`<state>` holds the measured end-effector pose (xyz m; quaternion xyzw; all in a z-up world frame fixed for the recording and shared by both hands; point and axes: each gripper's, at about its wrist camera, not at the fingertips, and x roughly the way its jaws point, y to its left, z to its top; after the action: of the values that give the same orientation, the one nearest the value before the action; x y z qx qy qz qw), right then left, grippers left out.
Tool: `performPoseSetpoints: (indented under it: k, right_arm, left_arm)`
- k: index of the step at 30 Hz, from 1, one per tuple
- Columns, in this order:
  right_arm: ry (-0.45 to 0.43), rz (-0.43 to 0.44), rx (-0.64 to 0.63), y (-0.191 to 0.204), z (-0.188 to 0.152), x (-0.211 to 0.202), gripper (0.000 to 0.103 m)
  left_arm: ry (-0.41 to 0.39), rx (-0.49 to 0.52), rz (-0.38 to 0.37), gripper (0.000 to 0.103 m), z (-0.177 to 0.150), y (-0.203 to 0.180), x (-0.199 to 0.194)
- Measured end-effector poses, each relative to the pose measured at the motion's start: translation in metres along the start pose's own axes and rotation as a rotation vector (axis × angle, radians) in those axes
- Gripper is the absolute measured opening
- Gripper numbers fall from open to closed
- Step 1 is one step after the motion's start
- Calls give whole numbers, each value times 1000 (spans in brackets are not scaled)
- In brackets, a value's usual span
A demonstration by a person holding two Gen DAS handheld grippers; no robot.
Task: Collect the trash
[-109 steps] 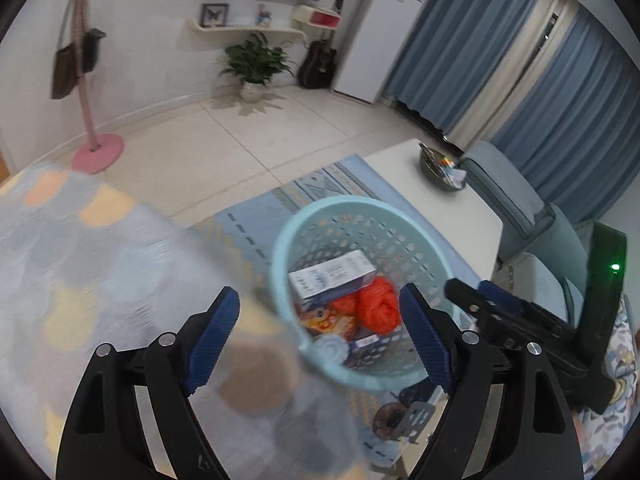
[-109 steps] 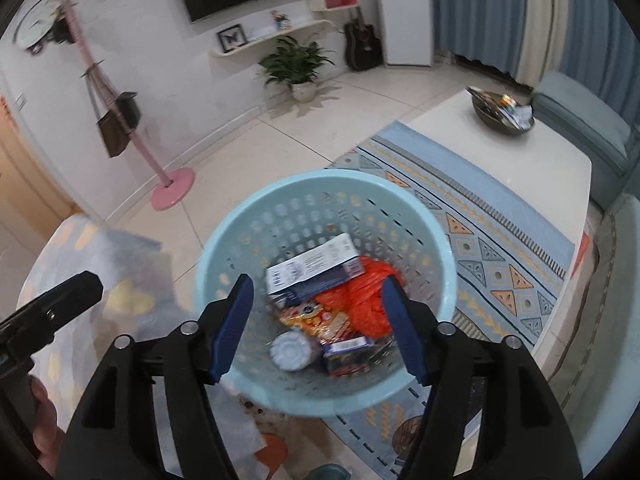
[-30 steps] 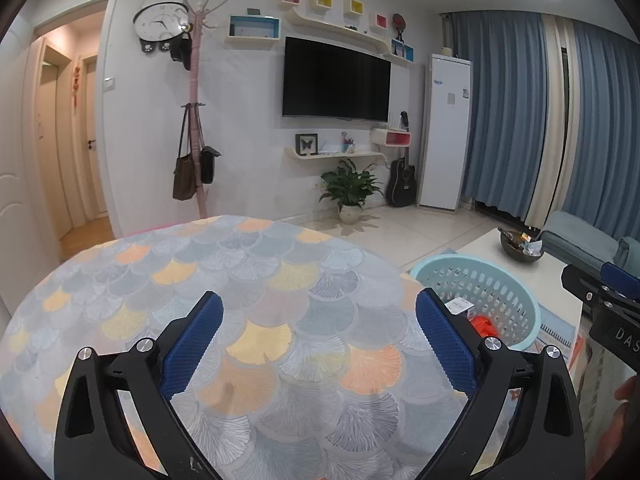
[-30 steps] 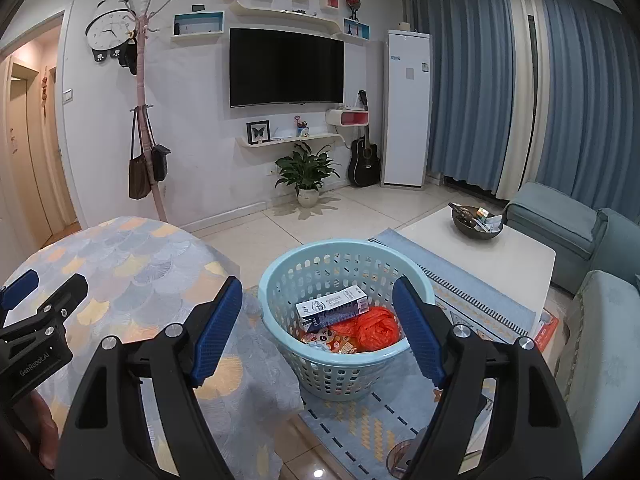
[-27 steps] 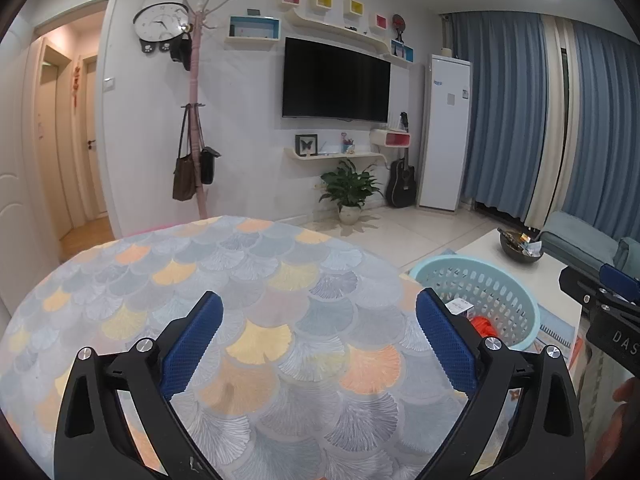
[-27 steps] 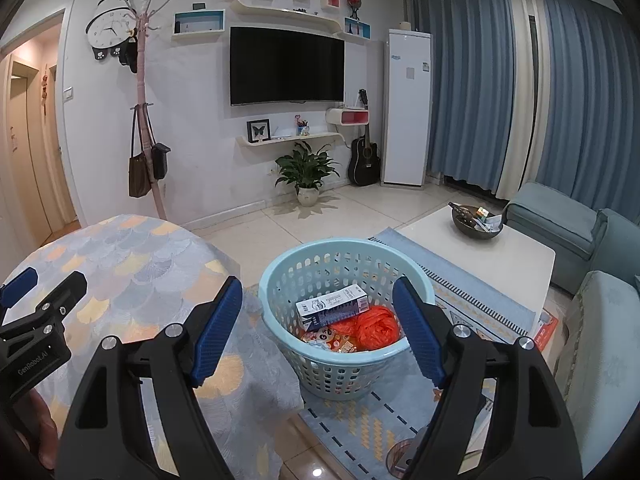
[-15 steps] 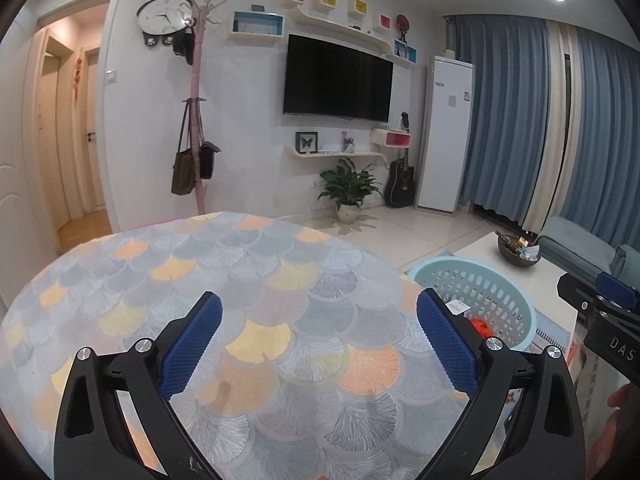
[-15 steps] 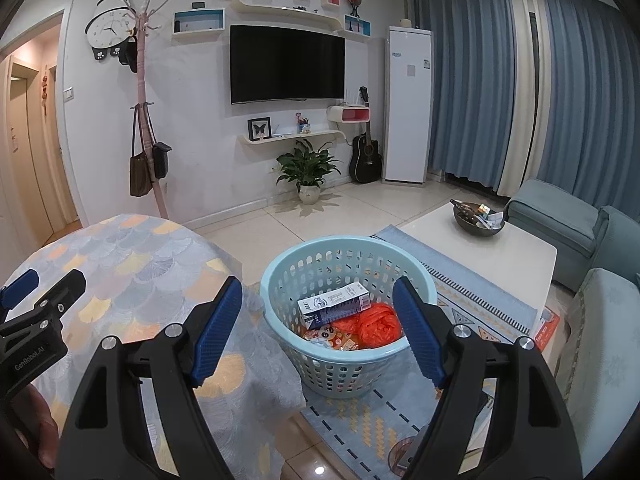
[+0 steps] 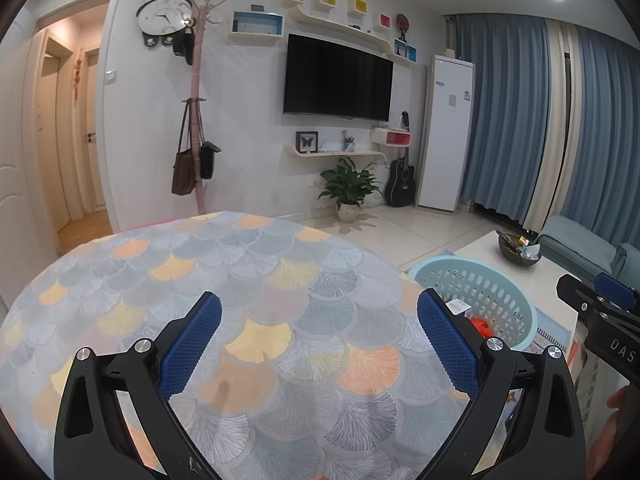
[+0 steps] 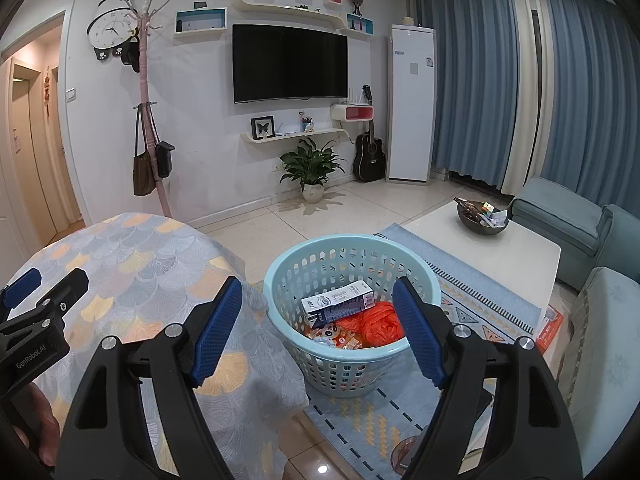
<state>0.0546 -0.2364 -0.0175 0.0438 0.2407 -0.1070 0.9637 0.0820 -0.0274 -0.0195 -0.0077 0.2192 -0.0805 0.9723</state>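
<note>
Over the worktop (image 9: 248, 304) with its fan-scale cloth we hold the left gripper (image 9: 318, 320) level, pointing forward across the surface toward the wall with the TV (image 9: 338, 76). Its blue-padded fingers (image 9: 190, 344) stand wide apart, nothing between them, cloth showing through the gap. The worktop fills the lower half of the left wrist view; in the right wrist view it sits to the left, cloth edge hanging down beside the basket.

To the right of the worktop, on the striped rug (image 10: 472, 284), stands the light blue laundry basket (image 10: 352, 364), upright, just beside the draped cloth. We hold the right gripper (image 10: 318, 328) level too, aimed over the basket's near rim; its fingers (image 10: 418, 332) are spread wide and empty, framing the basket opening. In the left wrist view the basket (image 9: 476, 284) shows past the worktop's right edge, and the right gripper (image 9: 600, 320) pokes in at the far right, a bit of hand below it. In the right wrist view the left gripper (image 10: 36, 312) shows at the far left over the cloth.

Trash is inside the basket: a white and dark carton (image 10: 338, 302) lying tilted on top, a crumpled orange bag (image 10: 380, 324) touching it on the right, snack wrappers (image 10: 340, 338) underneath. Behind the basket, a white coffee table (image 10: 480, 248) carries a dark bowl (image 10: 480, 216).
</note>
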Motion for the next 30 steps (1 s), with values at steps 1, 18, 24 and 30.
performPoseSetpoints:
  k: [1,18,24,30]
  right_arm:
    - [0,0,0,0,0,0,74]
    - [19,6,17,-3,-4,4,74]
    - [19,1,15,-3,-3,4,74]
    - [21,1,16,-3,-2,3,74]
  left_arm:
    - [0,0,1,95,0,0,0]
    - [1,2,7,95,-1,0,0]
    - [4,2,14,95,-4,1,2]
    - [-21,3,44,95,0,1,-1]
